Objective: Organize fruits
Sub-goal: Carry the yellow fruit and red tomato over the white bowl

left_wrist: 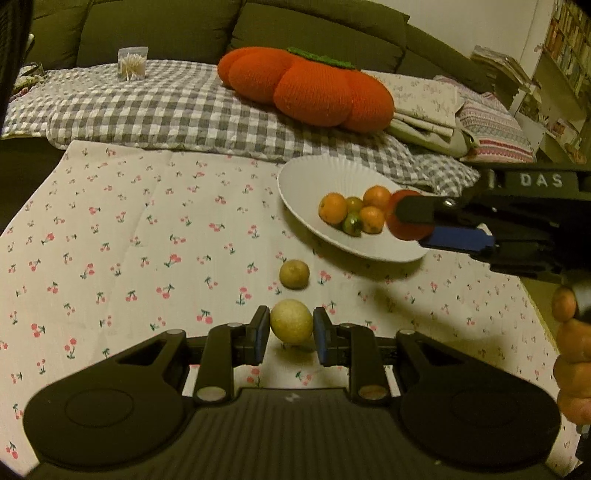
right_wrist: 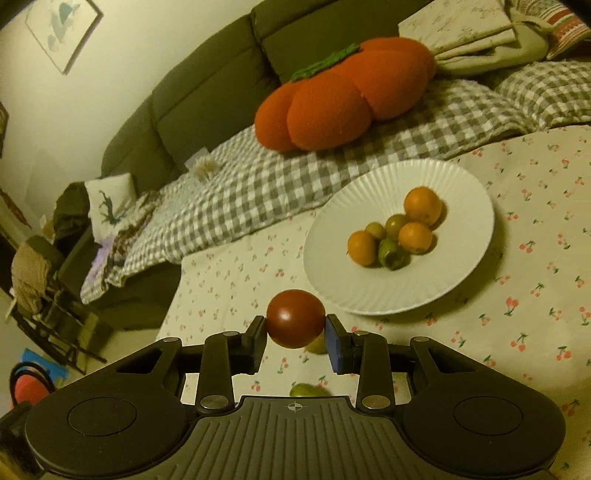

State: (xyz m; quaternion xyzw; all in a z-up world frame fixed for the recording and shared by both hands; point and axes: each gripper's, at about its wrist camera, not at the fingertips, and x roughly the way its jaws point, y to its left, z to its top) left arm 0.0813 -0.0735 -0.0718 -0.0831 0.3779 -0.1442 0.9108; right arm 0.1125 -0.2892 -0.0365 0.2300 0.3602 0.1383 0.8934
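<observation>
Red fruit: a round red fruit [right_wrist: 295, 318] is gripped between the 2 fingers of the right claw [right_wrist: 296, 334] and is held above the cloth, near the plate's rim.
Right claw: it is closed onto the red fruit; from the left wrist view, right claw [left_wrist: 410, 225] and red fruit [left_wrist: 408, 219] are seen at the right edge of the plate.
Pale fruit: a yellowish round fruit [left_wrist: 291, 322] is seen between the fingers of the left claw [left_wrist: 291, 334], resting on the cloth.
Left claw: its pads are set at either side of the pale fruit; whether they press on it cannot be told.
Second loose fruit: a brownish-yellow fruit [left_wrist: 294, 274] lies on the cloth between the pale fruit and the plate.
Plate: a white ribbed plate [right_wrist: 369, 199] holds 3 orange fruits [right_wrist: 423, 205] and some small green ones [right_wrist: 393, 253], bunched together.
Counter: it is covered by a cherry-print cloth [left_wrist: 129, 229].
Behind: a grey checked blanket [left_wrist: 166, 107] lies on a dark green sofa [left_wrist: 166, 33], with an orange pumpkin-shaped cushion [left_wrist: 306, 88] on it and a clear tub of cotton swabs [left_wrist: 132, 63] well to the left.
In the way: the piled fruit fills the plate's middle, nearest the right claw.
</observation>
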